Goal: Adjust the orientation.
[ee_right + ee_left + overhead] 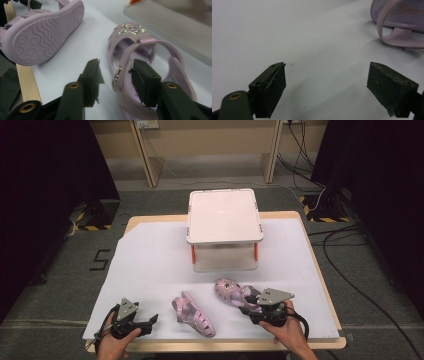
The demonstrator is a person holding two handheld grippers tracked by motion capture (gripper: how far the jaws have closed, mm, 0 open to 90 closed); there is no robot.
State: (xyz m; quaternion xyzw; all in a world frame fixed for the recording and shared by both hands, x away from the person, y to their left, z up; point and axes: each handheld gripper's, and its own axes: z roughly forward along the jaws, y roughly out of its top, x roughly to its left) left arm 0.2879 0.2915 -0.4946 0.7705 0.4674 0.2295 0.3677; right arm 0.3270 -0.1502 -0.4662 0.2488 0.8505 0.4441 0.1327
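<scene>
table cover point(150, 265): white sheet over a wood-edged table, smooth, matte, flat; gives a shoe little to catch on, so it can slide when nudged.
stand point(224, 215): 2-level white plastic shelf w/ orange posts, hard, square, rounded corners; sits at the far middle, well apart from both grippers.
right sandal point(140, 62): child's pale-lilac sandal w/ a glittery star on the toe, upright on the sheet, near-right of centre, just in front of the right gripper. Looks light, moulded soft plastic or rubber, glossy, prob. a bit slippery. Sole stiffer than the straps.
where to grip: side wall next to the strap and buckle, where the rim is thin enough to pinch & firm enough not to fold; a lone strap would likely flex and let the shoe swing.
left sandal point(194, 315): the pair's 2nd shoe, tipped on its side, near the front edge betw. the 2 grippers; sole shows wavy ridges and small flowers, a grippy texture.
right gripper point(116, 77): jaws part-closed, straddling the right sandal's side wall and strap; 1 pad inside the shoe, 1 outside. Small gap on the outer side, so no firm pinch yet.
left gripper point(327, 82): jaws spread wide, nothing betw. them, low over bare sheet; left sandal's heel strap lies ahead, apart.
pads: black, blocky, flat-faced, edges a little frayed.
</scene>
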